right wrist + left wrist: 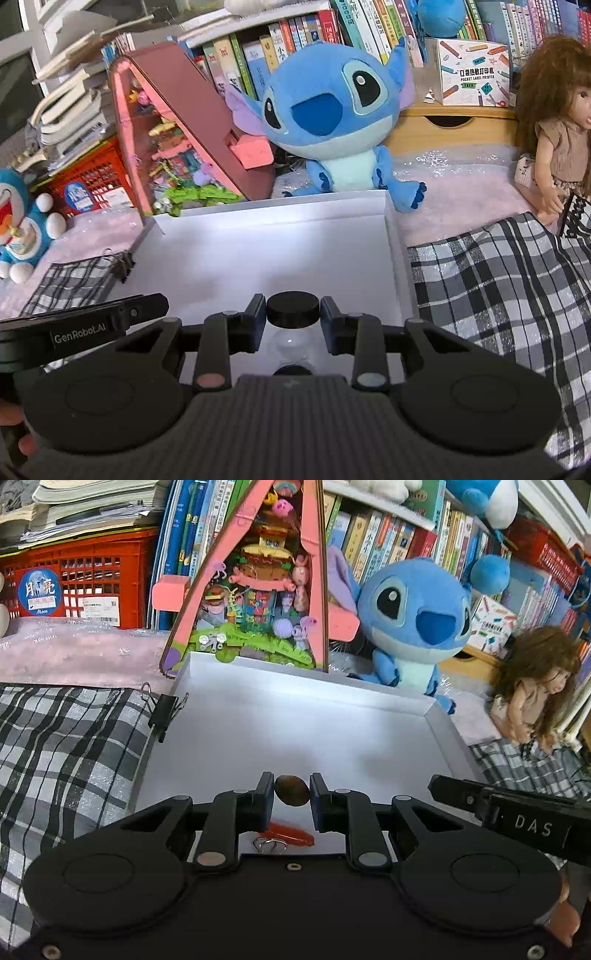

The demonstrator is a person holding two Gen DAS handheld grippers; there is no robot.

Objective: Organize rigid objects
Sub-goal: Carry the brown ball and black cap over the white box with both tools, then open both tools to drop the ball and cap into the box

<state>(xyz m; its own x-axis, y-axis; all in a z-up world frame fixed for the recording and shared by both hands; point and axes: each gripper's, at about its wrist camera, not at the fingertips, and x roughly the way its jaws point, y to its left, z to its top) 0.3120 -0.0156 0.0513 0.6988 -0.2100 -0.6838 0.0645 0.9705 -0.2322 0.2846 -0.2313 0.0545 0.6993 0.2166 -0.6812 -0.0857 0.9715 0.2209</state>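
A shallow white box [295,672] lies open on a plaid cloth; it also shows in the right wrist view [391,236]. My left gripper [292,792] is shut on a small brown oval stone [292,790], held just above the box floor near its front. Below it an orange-red piece [291,833] and a metal ring [269,846] lie in the box. My right gripper [292,314] is shut on the black cap [292,308] of a clear hourglass-like object [293,345], standing in the box near its front.
A black binder clip [164,710] sits on the box's left wall. Behind the box stand a pink triangular toy house [258,590], a blue plush [413,620], a doll [532,694], a red crate [85,583] and book shelves. Plaid cloth [498,280] flanks the box.
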